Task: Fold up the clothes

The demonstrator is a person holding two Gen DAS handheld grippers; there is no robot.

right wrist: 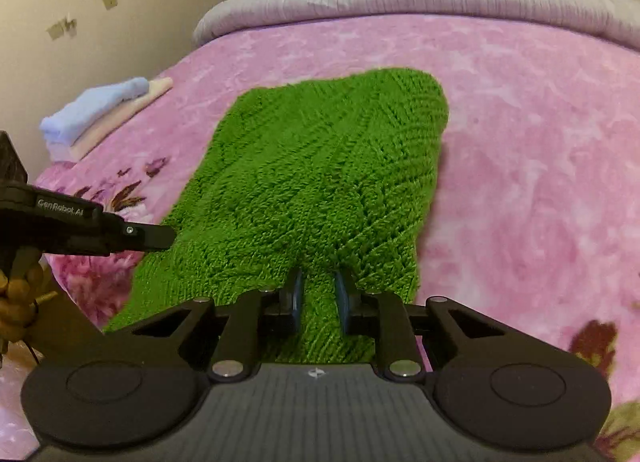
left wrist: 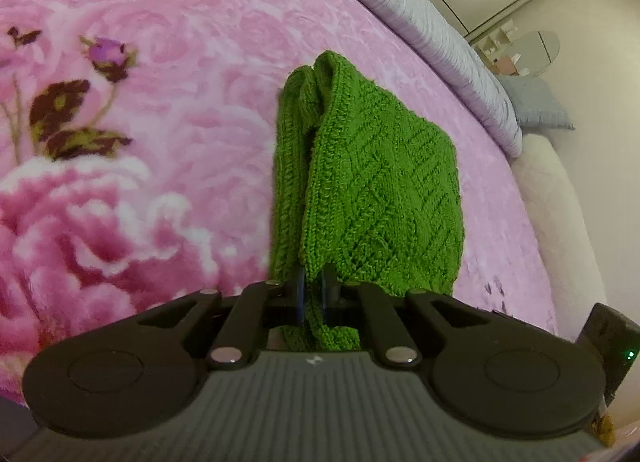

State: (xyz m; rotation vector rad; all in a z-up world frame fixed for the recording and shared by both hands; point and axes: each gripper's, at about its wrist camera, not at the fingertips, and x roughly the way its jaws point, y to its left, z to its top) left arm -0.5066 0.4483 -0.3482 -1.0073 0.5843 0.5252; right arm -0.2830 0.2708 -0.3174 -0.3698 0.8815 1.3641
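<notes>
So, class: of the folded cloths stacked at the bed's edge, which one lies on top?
The light blue cloth; the cream cloth lies beneath it, apart from the green knit.

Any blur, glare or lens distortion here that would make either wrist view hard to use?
Left wrist view: strong fisheye bend at the bed edge; the floral blanket is smeared at left, while the green knit garment stays crisp. Right wrist view: the same curvature; the garment's stitches look slightly soft, and the folded towels are small but readable. Lighting is even indoor, with no glare.
</notes>
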